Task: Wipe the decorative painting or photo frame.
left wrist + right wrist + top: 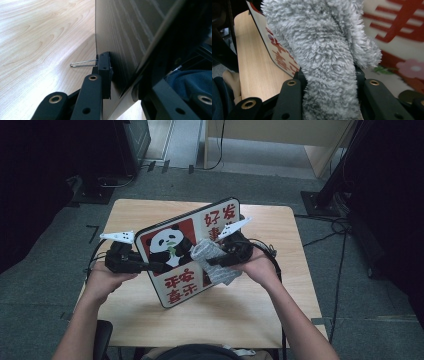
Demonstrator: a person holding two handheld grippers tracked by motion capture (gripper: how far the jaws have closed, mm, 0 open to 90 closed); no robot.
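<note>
The bench is a pale wooden top, bare around its edges. On it stands a sign with rounded corners and a dark rim, tilted so that one lower corner rests near the middle of the bench and its face leans toward the person. Its face is white and red, with a panda picture at the upper left and red characters along the right and bottom. In the left claw view the back of the sign is plain, dull and streaked, rising steeply from the wood.

A fluffy grey cloth lies against the sign's face, right of the panda. The right claw is clamped on this cloth; in its own view the cloth bulges between both jaws and hides much of the red lettering behind.

The left claw is clamped on the sign's left edge, the jaws closed over the rim. Just beside the jaw, a small black clip with a wire handle sits on that same edge, the handle lying toward the wood.

Both forearms come in low across the near half of the bench. The far half behind the sign, and the near right corner, lie open.
</note>
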